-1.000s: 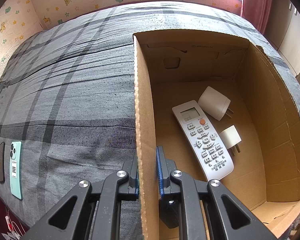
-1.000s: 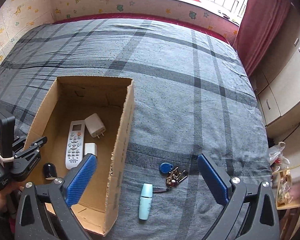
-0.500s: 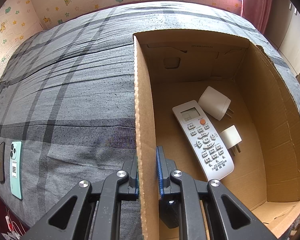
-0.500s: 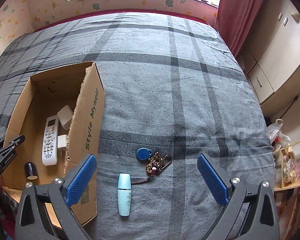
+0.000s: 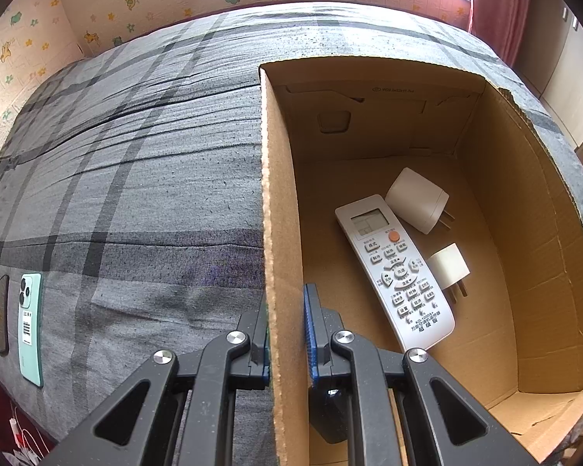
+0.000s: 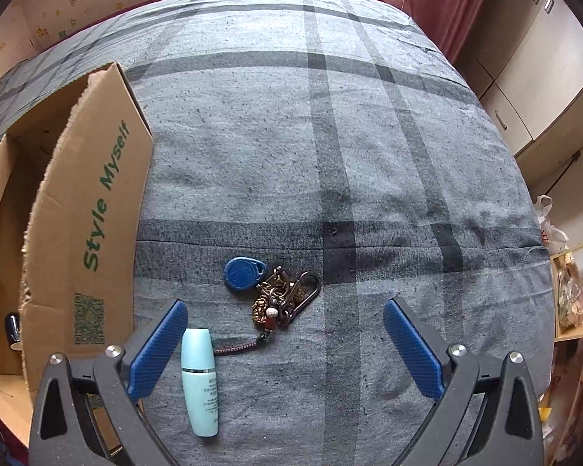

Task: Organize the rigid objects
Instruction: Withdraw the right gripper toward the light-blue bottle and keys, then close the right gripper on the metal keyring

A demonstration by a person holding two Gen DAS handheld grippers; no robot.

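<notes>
- Cardboard box [image 5: 486, 233] on a grey plaid bedspread [image 5: 136, 194], open at the top, its left wall clamped between the pads of the left gripper [image 5: 285, 334], one finger outside and one inside.
- Inside the box: white remote control [image 5: 396, 275] lying flat, just right of the inner finger; larger white plug adapter [image 5: 418, 200] touching the remote's top corner; smaller white plug adapter [image 5: 449, 270] just beside its right edge.
- Dark object under the inner finger, mostly hidden, kind unclear.
- Outside, far left on the bedspread: mint-green phone [image 5: 30, 328] face down beside a dark slim object [image 5: 2, 314].
- Right gripper [image 6: 287, 343] spread wide above the bedspread, holding nothing.
- Pale blue bottle [image 6: 199, 380] lying flat, just beside the left finger's blue pad.
- Key bunch [image 6: 283, 299] with blue oval fob [image 6: 245, 273] between the fingers, ahead of the tips, nearer the left one; braided cord running from it back to the bottle.
- Box's outer wall, printed "Style Myself", left of the right gripper.
</notes>
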